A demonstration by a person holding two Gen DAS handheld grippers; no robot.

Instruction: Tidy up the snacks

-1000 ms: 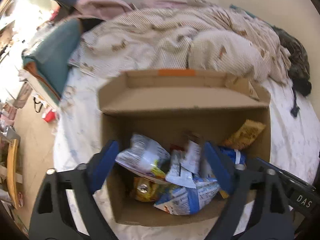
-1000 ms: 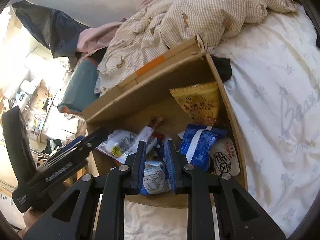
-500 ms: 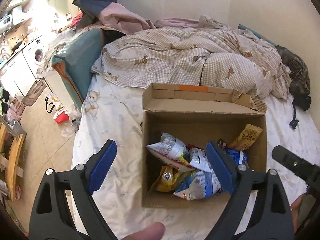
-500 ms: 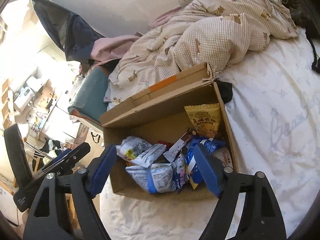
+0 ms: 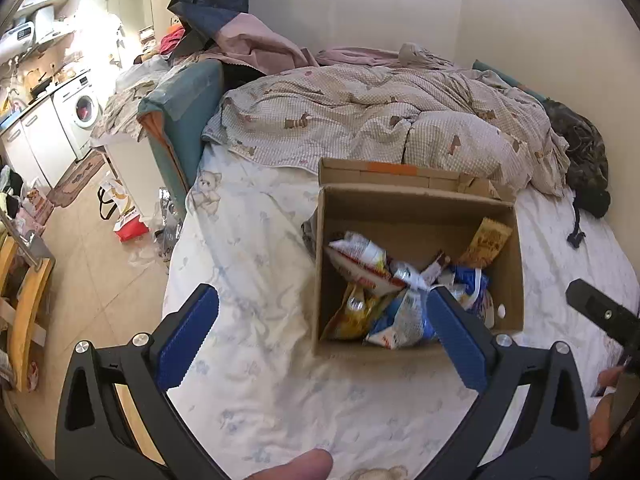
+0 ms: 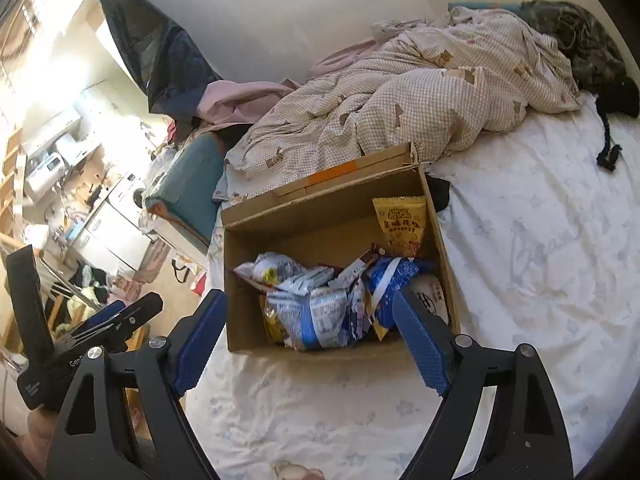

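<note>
An open cardboard box (image 5: 420, 216) (image 6: 320, 224) sits on the bed with several snack packs piled inside. A yellow packet (image 5: 490, 240) (image 6: 402, 224) leans in its far right corner, and a blue-and-white bag (image 5: 404, 320) (image 6: 316, 316) lies at the front. My left gripper (image 5: 322, 300) hovers above the box's near left corner. Its jaws are opening and hold nothing. My right gripper (image 6: 310, 300) hangs over the box's near edge, its jaws also opening with nothing between them. Each gripper shows at the edge of the other's view.
A checked duvet (image 5: 360, 120) is bunched behind the box, and dark clothing (image 5: 580, 152) lies at the far right. The white sheet (image 6: 540, 260) spreads right of the box. The bed's left edge drops to a floor with bags (image 5: 128, 224) and a washing machine (image 5: 80, 112).
Both grippers have drawn back and up from the box, which now looks smaller. The right jaws went from nearly shut to wide. The left jaws spread a little more.
</note>
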